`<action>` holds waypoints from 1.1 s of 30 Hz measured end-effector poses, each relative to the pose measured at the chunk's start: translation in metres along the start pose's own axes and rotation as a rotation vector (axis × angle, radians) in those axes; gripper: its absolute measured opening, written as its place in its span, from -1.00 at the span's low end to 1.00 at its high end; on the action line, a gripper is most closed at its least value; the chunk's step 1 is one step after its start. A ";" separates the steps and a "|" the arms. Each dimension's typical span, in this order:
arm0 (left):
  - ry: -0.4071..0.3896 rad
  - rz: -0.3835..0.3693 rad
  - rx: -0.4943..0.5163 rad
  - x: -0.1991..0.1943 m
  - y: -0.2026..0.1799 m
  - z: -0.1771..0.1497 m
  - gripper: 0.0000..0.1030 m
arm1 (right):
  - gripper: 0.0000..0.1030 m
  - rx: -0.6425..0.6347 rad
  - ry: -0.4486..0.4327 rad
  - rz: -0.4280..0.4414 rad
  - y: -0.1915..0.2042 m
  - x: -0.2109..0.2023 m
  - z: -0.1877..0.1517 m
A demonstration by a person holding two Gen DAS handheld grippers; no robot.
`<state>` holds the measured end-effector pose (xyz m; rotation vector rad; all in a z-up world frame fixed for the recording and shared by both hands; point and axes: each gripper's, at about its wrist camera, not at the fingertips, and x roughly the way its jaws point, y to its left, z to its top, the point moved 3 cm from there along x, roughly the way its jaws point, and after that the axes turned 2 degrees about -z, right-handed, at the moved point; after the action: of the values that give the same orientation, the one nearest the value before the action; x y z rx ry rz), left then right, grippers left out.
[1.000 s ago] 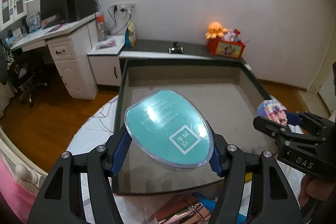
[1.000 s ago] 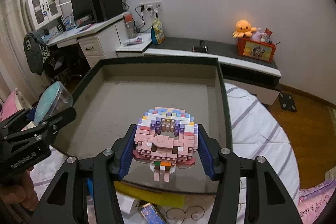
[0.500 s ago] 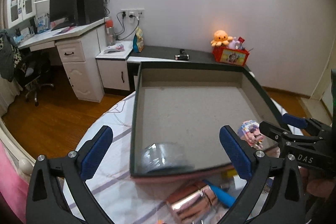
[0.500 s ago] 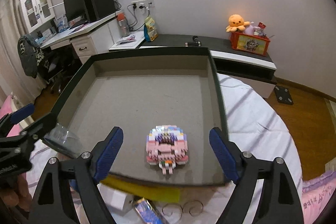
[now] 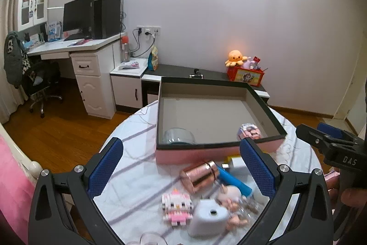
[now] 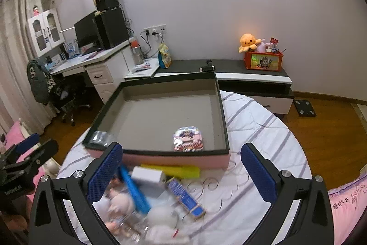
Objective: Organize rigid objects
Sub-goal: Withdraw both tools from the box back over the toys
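A pink-walled box [image 5: 218, 149] with a dark rim and grey floor sits on the round table. In its near left corner lies the clear-lidded oval case [image 5: 179, 136] [image 6: 101, 137]. The pastel brick figure [image 5: 248, 131] [image 6: 188, 139] lies by the near right rim. My left gripper [image 5: 181, 144] is open and empty, drawn back in front of the box. My right gripper [image 6: 181, 148] hangs before the box with its jaws opening and nothing between them. Each gripper shows at the edge of the other's view, the right gripper [image 5: 321, 137] and the left gripper [image 6: 34, 148].
In front of the box lie a rose-gold can [image 5: 199, 176], a blue pen-like stick [image 5: 234, 180], a pink-white brick cat [image 5: 176, 203], a white device [image 5: 208, 219], a small doll [image 5: 229, 195], a yellow bar [image 6: 174, 170] and a blue card box [image 6: 185, 198]. A striped cloth covers the table.
Both grippers opened and let go: the oval case and the brick figure now lie in the box. Both grippers pulled back and up, bringing the clutter in front of the box into view.
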<state>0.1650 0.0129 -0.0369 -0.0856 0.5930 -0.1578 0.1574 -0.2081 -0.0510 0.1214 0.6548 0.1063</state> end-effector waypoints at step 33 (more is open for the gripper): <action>-0.046 -0.004 0.001 -0.097 -0.017 -0.061 0.99 | 1.00 0.016 -0.024 -0.001 0.008 -0.093 -0.082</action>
<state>0.0495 0.0102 -0.0321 -0.0888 0.5468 -0.1595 0.0332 -0.2063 -0.0587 0.1375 0.6314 0.0990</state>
